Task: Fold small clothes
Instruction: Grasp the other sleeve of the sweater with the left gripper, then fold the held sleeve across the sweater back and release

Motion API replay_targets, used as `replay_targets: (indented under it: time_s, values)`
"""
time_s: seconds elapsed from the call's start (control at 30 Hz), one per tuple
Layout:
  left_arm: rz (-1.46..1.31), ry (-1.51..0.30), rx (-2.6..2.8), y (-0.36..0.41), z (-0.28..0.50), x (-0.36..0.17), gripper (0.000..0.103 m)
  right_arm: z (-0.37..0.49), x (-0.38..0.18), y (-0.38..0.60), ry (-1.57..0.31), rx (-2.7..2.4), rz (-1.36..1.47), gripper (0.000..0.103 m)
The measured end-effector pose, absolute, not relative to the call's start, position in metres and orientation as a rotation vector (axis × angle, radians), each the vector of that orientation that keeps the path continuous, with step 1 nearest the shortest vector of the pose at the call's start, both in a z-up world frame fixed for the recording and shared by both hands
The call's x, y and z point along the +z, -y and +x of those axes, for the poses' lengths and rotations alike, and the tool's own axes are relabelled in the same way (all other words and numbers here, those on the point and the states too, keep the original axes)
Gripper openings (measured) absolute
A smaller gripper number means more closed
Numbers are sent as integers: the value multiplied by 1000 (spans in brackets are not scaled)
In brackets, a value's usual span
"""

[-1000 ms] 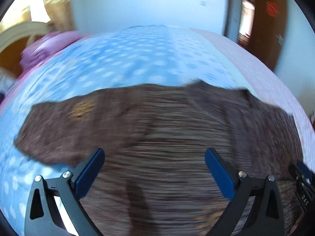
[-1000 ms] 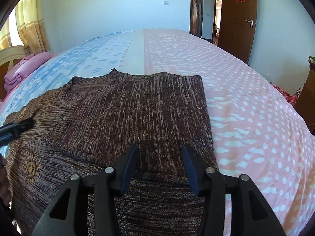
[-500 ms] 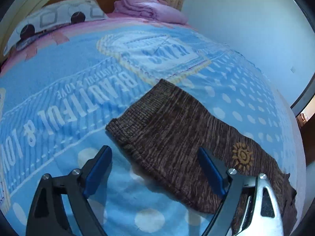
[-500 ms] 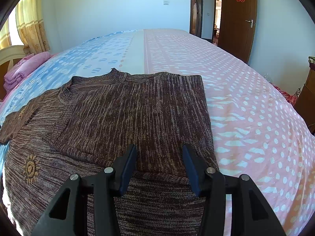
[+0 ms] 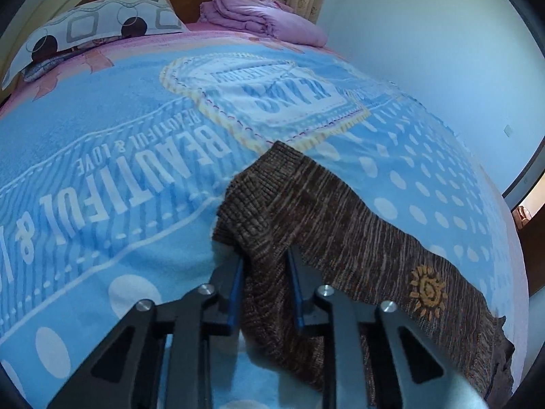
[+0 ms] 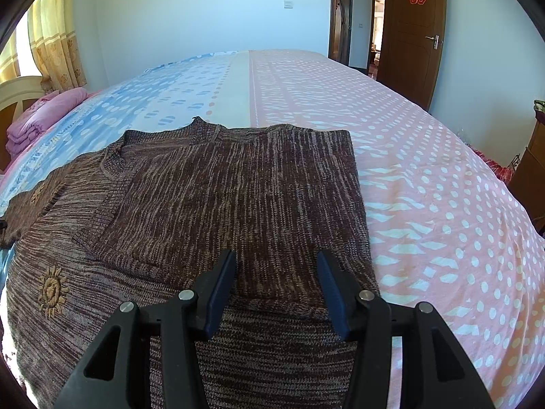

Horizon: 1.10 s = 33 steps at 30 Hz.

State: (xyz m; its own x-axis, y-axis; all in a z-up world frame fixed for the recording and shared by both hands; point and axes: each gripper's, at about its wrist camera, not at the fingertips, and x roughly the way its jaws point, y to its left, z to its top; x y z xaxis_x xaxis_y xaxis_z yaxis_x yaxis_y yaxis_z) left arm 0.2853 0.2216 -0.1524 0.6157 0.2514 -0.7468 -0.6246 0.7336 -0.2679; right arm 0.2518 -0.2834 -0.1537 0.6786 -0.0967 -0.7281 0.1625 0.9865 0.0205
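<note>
The left gripper [image 5: 265, 289] has just been closing; its blue pads pinch the ribbed sleeve cuff [image 5: 253, 204] of the brown marled sweater [image 6: 218, 201]. The right gripper [image 6: 276, 289] hangs half-open, empty, above the sweater's folded body, which lies flat on the near bed [image 6: 425, 177], sun emblem [image 6: 51, 291] left.

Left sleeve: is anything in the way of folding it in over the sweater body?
Nothing visible. The left claw has just closed on the sleeve, and the sweater top is bare; the right claw hangs open over the hem.

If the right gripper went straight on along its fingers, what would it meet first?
Probably the brown knitted sweater: the right gripper, jaws open, points down at its folded panel. How far above it is unclear.
</note>
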Motion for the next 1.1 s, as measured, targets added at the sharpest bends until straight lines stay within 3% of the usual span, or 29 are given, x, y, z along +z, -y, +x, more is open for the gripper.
replay_targets:
  time_s: [0.1,0.33,0.67,0.87,1.1]
  values:
    - [-528,-750,529,-220,288,-150,12,252,-154,283,-812,-145,86,52]
    - [-435,-713,433,-191,300,-126,8,252,-154,283,-813,-145,86,52]
    - [-132,-593,39,-23,291,-72,8,252,-154,283,-813,-144,87,52]
    - [-23,-669,-184,68,273,-98,8,252,-154,284,-814,-143,89,52]
    - [10,-811,-181,88,277,-133,12,252,-154,282,-820,-126,89,58]
